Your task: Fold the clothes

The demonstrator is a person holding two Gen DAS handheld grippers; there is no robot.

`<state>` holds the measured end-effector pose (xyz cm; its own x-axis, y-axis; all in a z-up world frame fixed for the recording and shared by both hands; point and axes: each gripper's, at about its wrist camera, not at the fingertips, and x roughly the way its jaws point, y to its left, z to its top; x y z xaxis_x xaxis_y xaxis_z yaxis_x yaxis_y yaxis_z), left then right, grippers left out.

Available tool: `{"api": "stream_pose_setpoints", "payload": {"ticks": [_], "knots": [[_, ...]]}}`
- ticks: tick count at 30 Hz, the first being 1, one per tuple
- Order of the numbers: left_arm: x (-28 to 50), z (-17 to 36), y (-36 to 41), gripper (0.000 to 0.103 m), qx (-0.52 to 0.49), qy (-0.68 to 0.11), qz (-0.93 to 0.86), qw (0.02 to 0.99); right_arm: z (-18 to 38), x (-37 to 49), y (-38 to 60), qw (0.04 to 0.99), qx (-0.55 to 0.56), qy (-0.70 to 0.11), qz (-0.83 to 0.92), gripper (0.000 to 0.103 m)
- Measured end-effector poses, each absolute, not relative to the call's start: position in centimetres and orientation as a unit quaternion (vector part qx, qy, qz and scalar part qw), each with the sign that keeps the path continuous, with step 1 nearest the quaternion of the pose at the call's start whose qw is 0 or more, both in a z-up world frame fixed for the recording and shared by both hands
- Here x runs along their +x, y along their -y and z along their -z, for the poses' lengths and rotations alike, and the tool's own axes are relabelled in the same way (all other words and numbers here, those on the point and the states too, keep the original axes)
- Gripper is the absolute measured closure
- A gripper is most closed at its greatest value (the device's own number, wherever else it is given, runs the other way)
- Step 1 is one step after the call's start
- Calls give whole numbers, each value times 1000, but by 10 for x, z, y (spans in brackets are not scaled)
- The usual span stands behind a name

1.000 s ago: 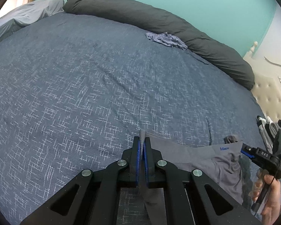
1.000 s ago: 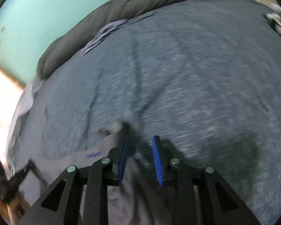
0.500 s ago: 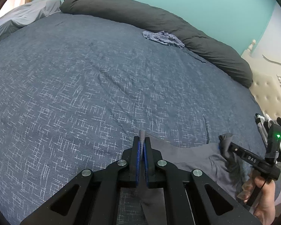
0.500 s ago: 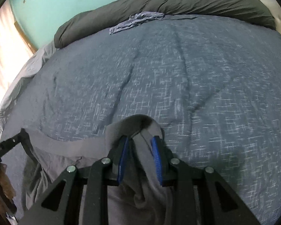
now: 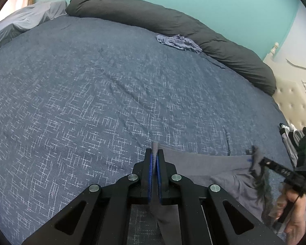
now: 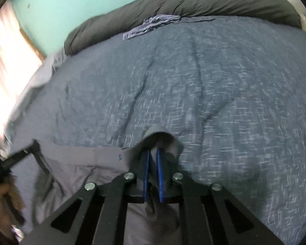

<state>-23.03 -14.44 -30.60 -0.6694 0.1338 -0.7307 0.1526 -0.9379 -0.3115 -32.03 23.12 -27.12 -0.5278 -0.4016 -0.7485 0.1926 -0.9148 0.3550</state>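
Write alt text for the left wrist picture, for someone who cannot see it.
The left gripper is shut on a corner of a grey garment lying on a blue bedspread. At the right edge, a hand holds the right gripper, pinching the garment's other corner. A dark bolster and a crumpled blue cloth lie beyond.

Both wrist cameras sit low and close over the near edge of the bed (image 5: 112,94), angled down across it toward the dark bolster (image 5: 173,26) at the far side. Both views share that bolster (image 6: 193,2) and the crumpled blue cloth (image 6: 151,25) beside it.
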Motion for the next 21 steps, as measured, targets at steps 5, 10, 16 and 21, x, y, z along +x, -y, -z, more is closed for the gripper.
{"api": "stream_pose_setpoints", "payload": {"ticks": [5,10,16,21], "knots": [[-233,305,144,99,406,-177,897,14,271,-316,-279,150,457,173,859,100],[-239,300,139,99,400,-173,900,16,271,-315,-302,144,467,190,851,100],[-247,298,131,99,400,-169,901,19,298,-314,-304,165,532,167,814,100],[-251,298,124,99,403,-165,900,21,301,-319,-305,170,539,185,804,97]]}}
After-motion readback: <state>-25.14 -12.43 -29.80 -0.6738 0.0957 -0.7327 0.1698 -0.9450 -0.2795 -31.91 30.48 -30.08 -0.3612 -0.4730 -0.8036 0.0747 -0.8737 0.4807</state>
